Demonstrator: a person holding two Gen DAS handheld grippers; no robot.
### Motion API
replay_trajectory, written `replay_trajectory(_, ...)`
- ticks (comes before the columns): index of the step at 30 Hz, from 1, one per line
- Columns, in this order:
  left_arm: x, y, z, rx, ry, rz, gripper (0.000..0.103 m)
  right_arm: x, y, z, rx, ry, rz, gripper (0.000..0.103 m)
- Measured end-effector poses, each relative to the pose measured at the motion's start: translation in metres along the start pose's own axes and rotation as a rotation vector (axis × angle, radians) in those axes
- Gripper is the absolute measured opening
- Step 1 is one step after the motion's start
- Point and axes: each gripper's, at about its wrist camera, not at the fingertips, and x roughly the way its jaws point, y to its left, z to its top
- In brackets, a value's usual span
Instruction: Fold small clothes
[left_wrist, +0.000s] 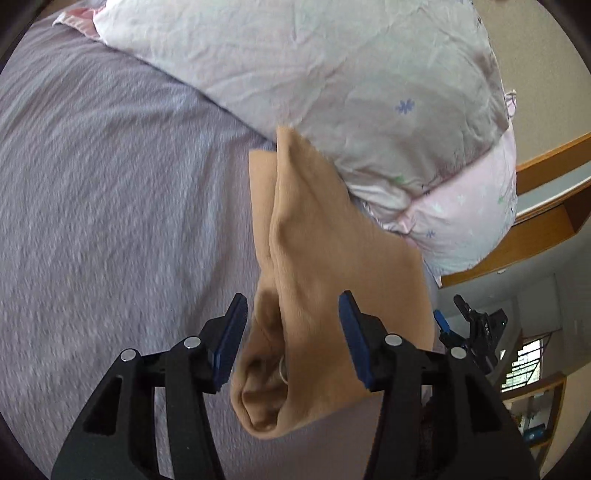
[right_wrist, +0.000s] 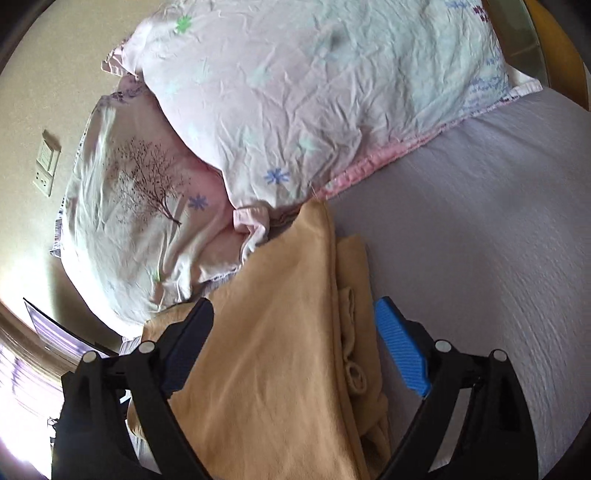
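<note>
A tan garment (left_wrist: 314, 266) lies folded in layers on the purple bedsheet (left_wrist: 110, 203), its far end against the pillows. My left gripper (left_wrist: 291, 332) is open, its blue-padded jaws standing either side of the garment's near bunched end without closing on it. In the right wrist view the same tan garment (right_wrist: 280, 350) fills the space between the jaws of my right gripper (right_wrist: 295, 332), which is open too. The right gripper also shows at the right edge of the left wrist view (left_wrist: 465, 328).
Two floral white-and-pink pillows (left_wrist: 332, 92) (right_wrist: 295, 103) lie at the head of the bed, touching the garment's far end. A wooden headboard (left_wrist: 546, 192) and a shelf (left_wrist: 535, 417) stand to the right. A wall socket (right_wrist: 46, 162) is at left.
</note>
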Motion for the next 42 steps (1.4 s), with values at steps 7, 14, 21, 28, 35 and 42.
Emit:
replay_trajectory(7, 0.017, -0.007, -0.014, -0.037, -0.009, 0.002, 0.046, 0.003, 0.002, -0.022, 0.021, -0.003, 0.077, 0.089)
replay_trajectory(14, 0.018, -0.023, -0.010, -0.134, -0.048, -0.126, 0.013, -0.013, -0.008, -0.025, 0.048, -0.111, 0.215, 0.089)
replay_trajectory(21, 0.047, -0.191, -0.008, 0.186, -0.041, -0.244, 0.012, -0.027, -0.035, -0.021, 0.172, -0.187, 0.267, 0.089)
replay_trajectory(28, 0.210, -0.310, -0.078, 0.315, 0.348, -0.419, 0.006, -0.059, -0.058, -0.022, 0.228, -0.217, 0.229, 0.089)
replay_trajectory(35, 0.114, -0.267, -0.046, 0.368, 0.049, -0.350, 0.070, -0.072, -0.022, -0.018, 0.039, -0.035, 0.325, 0.083)
replay_trajectory(42, 0.067, -0.189, -0.043, 0.388, -0.033, 0.045, 0.070, 0.020, 0.039, 0.007, -0.133, 0.216, 0.146, 0.071)
